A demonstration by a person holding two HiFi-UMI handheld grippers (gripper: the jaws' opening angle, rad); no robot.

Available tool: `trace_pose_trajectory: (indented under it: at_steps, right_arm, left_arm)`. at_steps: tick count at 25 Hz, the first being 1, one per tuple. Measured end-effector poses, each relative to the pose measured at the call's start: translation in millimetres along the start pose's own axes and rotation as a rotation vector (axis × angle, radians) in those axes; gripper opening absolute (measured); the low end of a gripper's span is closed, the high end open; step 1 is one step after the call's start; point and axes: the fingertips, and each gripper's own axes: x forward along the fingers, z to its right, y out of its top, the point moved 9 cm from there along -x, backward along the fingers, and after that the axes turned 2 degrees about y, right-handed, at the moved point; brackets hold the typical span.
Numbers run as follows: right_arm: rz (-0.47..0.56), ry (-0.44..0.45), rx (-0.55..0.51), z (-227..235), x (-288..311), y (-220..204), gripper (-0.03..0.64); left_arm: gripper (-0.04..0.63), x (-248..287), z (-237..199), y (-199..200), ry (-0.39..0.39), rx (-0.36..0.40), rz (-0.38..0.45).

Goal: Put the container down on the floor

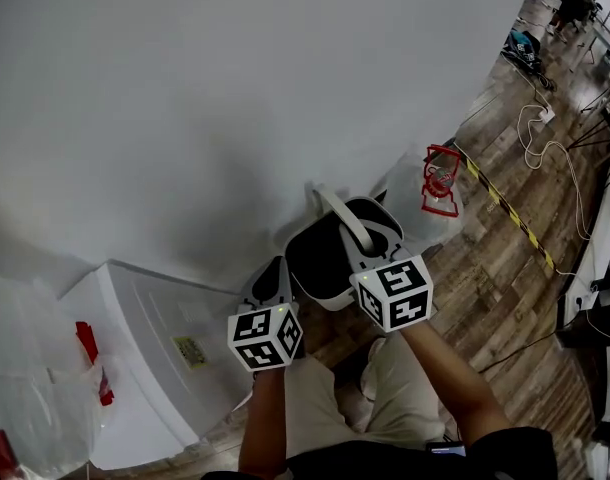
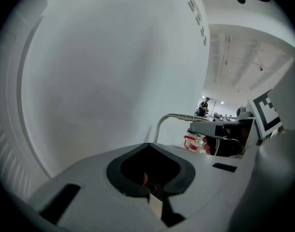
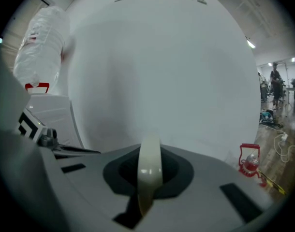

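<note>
The right gripper (image 3: 145, 197) pinches the pale arched handle (image 3: 149, 170) of the white plastic container (image 1: 325, 268). The left gripper (image 2: 154, 204) clamps its near rim.

Underside of container (image 1: 320, 263) apparently hidden

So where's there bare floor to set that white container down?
The widest bare wood floor lies right of the container, between the plastic bag, the striped tape and the person's leg. Below the container only a narrow strip shows, squeezed beside the white box. Beyond the tape, cables clutter the floor.
</note>
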Motion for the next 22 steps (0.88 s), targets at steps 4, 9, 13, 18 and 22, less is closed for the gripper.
trace_pose_trajectory:
  at_steps: [4, 9, 13, 18, 22]
  right_arm:
    - [0.002, -0.003, 0.001, 3.3, 6.3, -18.1, 0.031]
    - [0.025, -0.014, -0.013, 9.9, 14.4, -42.2, 0.031]
    - [0.034, -0.026, -0.026, 14.8, 20.6, -62.7, 0.031]
    - [0.045, -0.043, -0.023, 20.9, 29.6, -82.5, 0.031]
    - [0.051, -0.041, -0.025, 19.6, 37.3, -97.5, 0.031]
  left_arm:
    - [0.012, 10.2, -1.6, -15.1, -0.018, 0.013, 0.002]
    - [0.012, 27.8, -4.1, -33.0, -0.026, 0.020, 0.035]
    - [0.012, 37.5, -8.7, -51.6, -0.034, 0.037, 0.044]
    - [0.012, 43.2, -17.6, -67.9, -0.040, 0.048, 0.066]
    - [0.012, 49.2, -25.4, -82.1, -0.044, 0.044, 0.078]
